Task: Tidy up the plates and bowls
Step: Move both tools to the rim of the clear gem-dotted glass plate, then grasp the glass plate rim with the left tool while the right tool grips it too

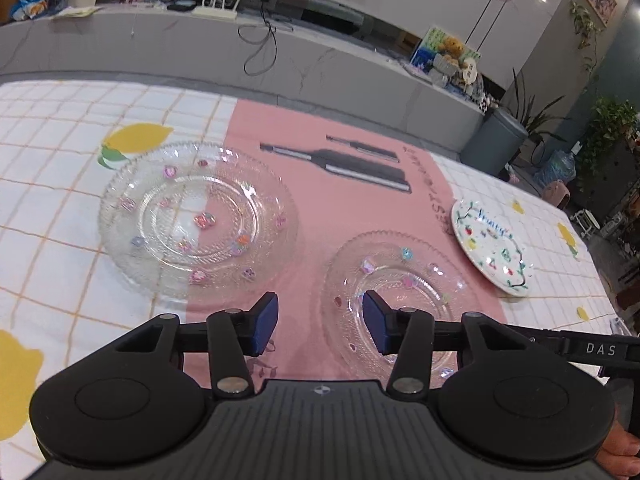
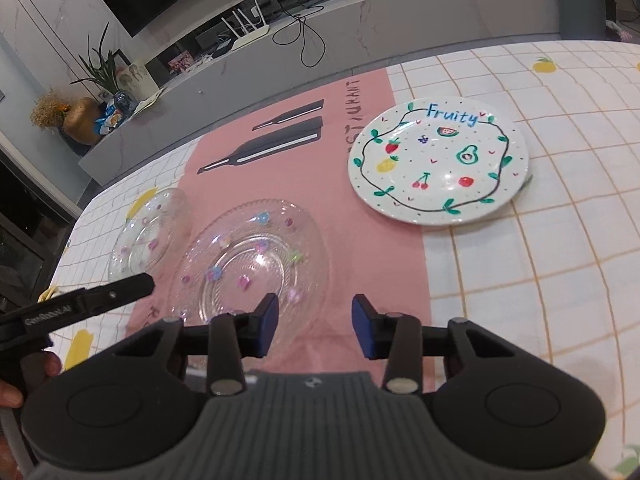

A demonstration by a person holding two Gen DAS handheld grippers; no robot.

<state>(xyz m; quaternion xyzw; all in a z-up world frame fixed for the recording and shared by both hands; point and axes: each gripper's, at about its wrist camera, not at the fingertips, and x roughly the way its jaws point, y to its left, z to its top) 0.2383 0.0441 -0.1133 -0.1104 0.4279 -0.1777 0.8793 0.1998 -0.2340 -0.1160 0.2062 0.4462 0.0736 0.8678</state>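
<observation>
Plates lie spread and unstacked across the table (image 1: 48,184): two clear glass plates (image 1: 198,216) (image 1: 400,292) and one painted fruit plate (image 2: 438,162). I see no bowls. My left gripper (image 1: 320,322) and right gripper (image 2: 314,328) hover released, grasping nothing; sorting has barely begun.

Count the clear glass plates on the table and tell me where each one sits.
2. The larger clear glass plate with coloured dots lies half on the checked cloth, half on the pink runner. The smaller clear glass plate lies on the pink runner, beside the white ceramic fruit-painted plate. None looks hidden.
</observation>
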